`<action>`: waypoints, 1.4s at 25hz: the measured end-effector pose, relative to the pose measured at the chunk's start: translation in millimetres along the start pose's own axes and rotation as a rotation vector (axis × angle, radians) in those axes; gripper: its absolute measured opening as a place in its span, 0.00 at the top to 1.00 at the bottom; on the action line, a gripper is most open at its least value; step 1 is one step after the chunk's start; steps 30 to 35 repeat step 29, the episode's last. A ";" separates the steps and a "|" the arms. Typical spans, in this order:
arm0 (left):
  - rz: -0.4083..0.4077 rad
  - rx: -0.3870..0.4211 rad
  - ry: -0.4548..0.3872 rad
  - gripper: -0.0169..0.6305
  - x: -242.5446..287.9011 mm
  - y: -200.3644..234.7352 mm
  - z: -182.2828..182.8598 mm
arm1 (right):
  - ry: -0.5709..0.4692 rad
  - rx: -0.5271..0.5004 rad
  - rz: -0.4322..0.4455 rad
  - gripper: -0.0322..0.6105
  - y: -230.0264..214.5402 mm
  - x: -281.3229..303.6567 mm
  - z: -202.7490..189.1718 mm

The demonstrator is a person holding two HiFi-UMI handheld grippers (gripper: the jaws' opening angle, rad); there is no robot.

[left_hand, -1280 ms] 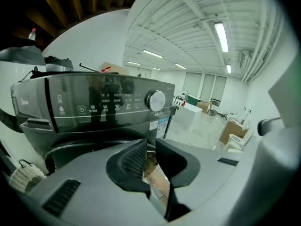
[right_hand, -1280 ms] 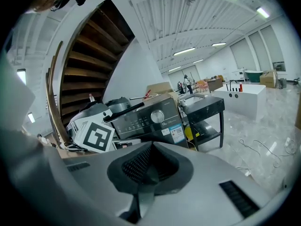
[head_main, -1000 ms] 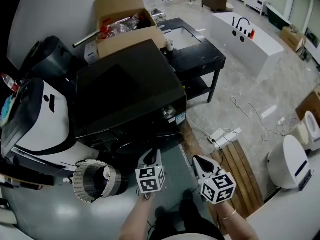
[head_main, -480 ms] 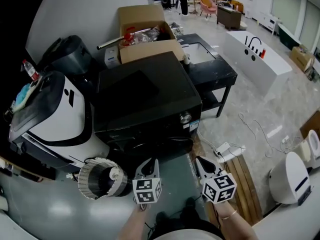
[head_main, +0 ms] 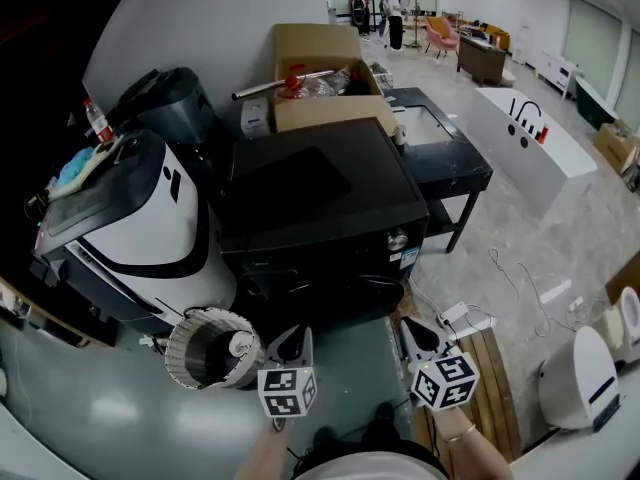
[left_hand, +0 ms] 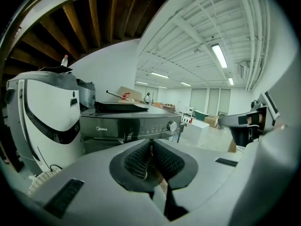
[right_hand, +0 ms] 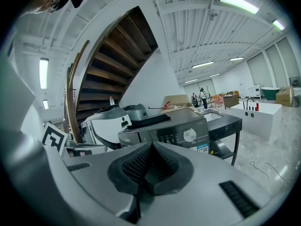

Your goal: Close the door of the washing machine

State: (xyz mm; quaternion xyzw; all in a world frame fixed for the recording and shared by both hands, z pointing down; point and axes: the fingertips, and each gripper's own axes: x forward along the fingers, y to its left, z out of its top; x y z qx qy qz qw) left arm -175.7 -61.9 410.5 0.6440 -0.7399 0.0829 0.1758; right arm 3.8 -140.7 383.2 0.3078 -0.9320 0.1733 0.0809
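On the grey floor at the foot of the stairs, the washing machine (head_main: 310,203) sits dead centre: a boxy black cabinet with a flat, glossy top and a silver round knob (head_main: 397,240) on its control strip. Its dark front face falls away into shadow. The door there looks flush with the cabinet, but the steep angle makes that hard to confirm.

Both tools hang just in front of the machine, apart from it, touching nothing. The left tool (head_main: 299,332) is clenched. In the left gripper view its ribbed black pads (left_hand: 136,161) meet at the tips with nothing caught between them. The right tool (head_main: 406,322) is pinched shut the same way, its knobbly pads (right_hand: 138,166) pressed tip to tip and empty.

To the machine's left stands a rounded white appliance (head_main: 130,233) with a smooth shell and a black curved stripe. Low beside it lies a ribbed, silvery duct (head_main: 205,353), a short open cylinder. Behind the machine an open cardboard box (head_main: 320,73) holds crinkled wrapping. To the right is a black counter (head_main: 445,168) on thin legs. Slatted wooden boards (head_main: 485,368) lie on the floor near the right tool, with a white power strip (head_main: 455,316) just beyond them.
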 end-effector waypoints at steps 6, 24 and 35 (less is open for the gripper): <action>0.023 -0.016 -0.025 0.92 -38.5 31.3 2.5 | -0.011 -0.005 0.005 0.94 32.5 -6.0 -3.4; -0.004 -0.045 -0.037 0.92 -125.6 90.2 -17.0 | -0.023 -0.008 0.021 0.94 131.5 -12.3 -19.1; -0.014 -0.055 -0.041 0.92 -143.4 107.9 -18.6 | -0.018 -0.016 0.030 0.94 160.4 -7.6 -23.4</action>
